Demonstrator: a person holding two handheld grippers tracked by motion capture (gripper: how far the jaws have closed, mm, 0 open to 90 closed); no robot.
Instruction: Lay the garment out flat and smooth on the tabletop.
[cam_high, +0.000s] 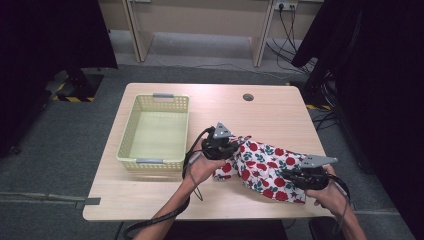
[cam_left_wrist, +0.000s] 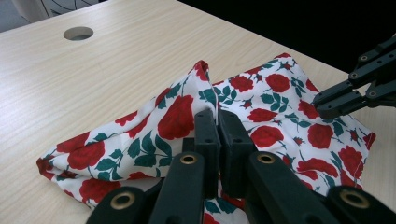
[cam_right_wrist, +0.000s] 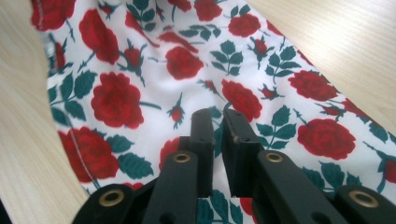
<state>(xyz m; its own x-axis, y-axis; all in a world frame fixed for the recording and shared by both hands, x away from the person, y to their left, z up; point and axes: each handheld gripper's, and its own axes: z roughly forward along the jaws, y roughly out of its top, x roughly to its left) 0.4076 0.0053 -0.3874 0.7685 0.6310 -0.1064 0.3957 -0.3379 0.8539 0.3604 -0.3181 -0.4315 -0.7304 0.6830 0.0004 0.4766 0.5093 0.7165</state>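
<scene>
Your left gripper (cam_high: 231, 148) sits at the near-left end of the rose-print cloth (cam_high: 262, 167), jaws closed on a pinch of the fabric that rises a little off the wooden table (cam_high: 150, 195). Your right gripper (cam_high: 290, 176) rests on the cloth's near-right part, jaws drawn together on the fabric. The cloth lies crumpled between your hands, stretching toward the table's right edge. A pale green perforated basket (cam_high: 129, 131) stands just left of your left hand, empty, with grey handles on its short sides.
</scene>
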